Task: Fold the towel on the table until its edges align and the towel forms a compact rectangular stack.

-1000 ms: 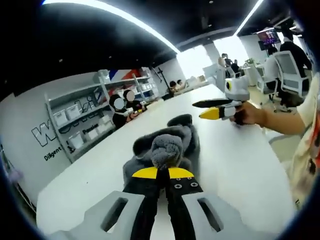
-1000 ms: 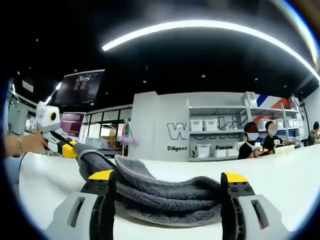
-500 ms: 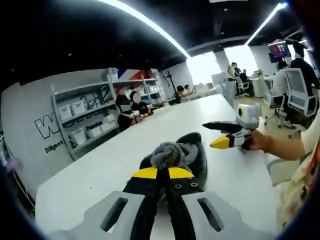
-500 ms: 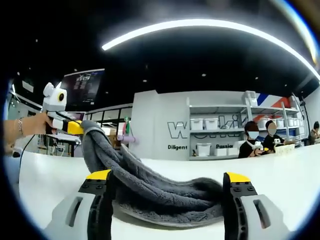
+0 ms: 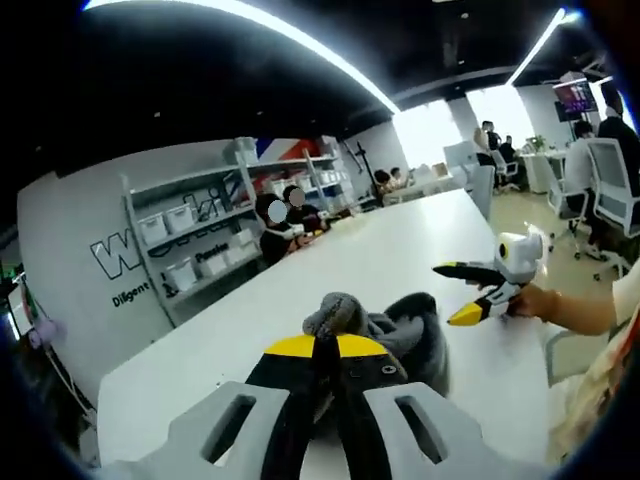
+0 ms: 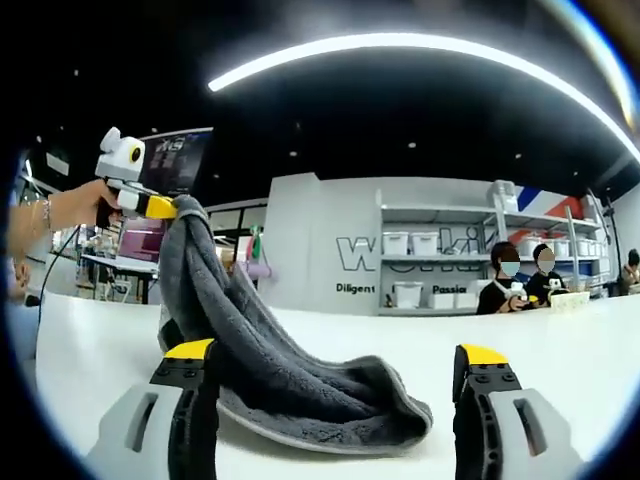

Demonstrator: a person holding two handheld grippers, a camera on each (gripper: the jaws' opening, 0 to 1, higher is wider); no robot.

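A dark grey towel (image 6: pixel 300 385) lies partly on the white table (image 6: pixel 90 350), with one end pulled up high. My left gripper (image 6: pixel 165 207), held by a hand at the upper left of the right gripper view, is shut on that raised end. In the left gripper view its jaws (image 5: pixel 320 345) pinch a bunched fold of the towel (image 5: pixel 400 335). My right gripper (image 6: pixel 335 355) stands open just above the table, its jaws on either side of the towel's lower heap without touching it. It also appears in the left gripper view (image 5: pixel 446 295), open beside the towel.
The white table (image 5: pixel 330 270) stretches far back. Behind it stand shelves with white bins (image 6: pixel 410 270) and two seated people (image 6: pixel 520 285). Office chairs (image 5: pixel 610 190) and more people are at the far right. A person's sleeve (image 5: pixel 600 400) is close by on the right.
My left gripper has risen with the towel end, drawing the towel up from a flat heap into a tall hanging fold. The right gripper stays open at the table.
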